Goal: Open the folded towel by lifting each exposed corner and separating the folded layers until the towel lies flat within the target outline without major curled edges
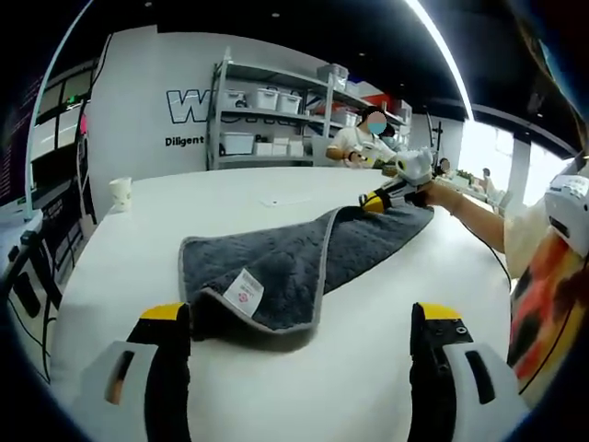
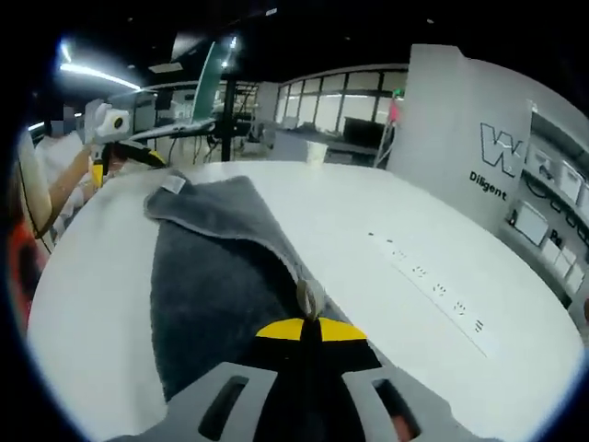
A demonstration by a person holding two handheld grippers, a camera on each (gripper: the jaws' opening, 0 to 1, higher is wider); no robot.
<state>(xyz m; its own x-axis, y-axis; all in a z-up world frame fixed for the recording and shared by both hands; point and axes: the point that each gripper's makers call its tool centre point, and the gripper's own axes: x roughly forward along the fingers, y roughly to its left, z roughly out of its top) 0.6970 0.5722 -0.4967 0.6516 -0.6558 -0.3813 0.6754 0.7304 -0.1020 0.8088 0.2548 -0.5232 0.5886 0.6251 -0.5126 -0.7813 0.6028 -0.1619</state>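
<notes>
- The grey towel (image 1: 304, 262) lies on the white table (image 1: 276, 189), out from its edges, with one layer lying doubled over another, so it is not yet flat.
- The right tool (image 2: 308, 313) has its jaws together, clamped on a piped edge of the towel at its far end.
- The left tool (image 1: 299, 341) stands with jaws apart, empty, just short of the near corner with the label (image 1: 244, 292).
- No target outline can be made out.
- Judged from this: the unfolding is begun, with most left to do.
</notes>
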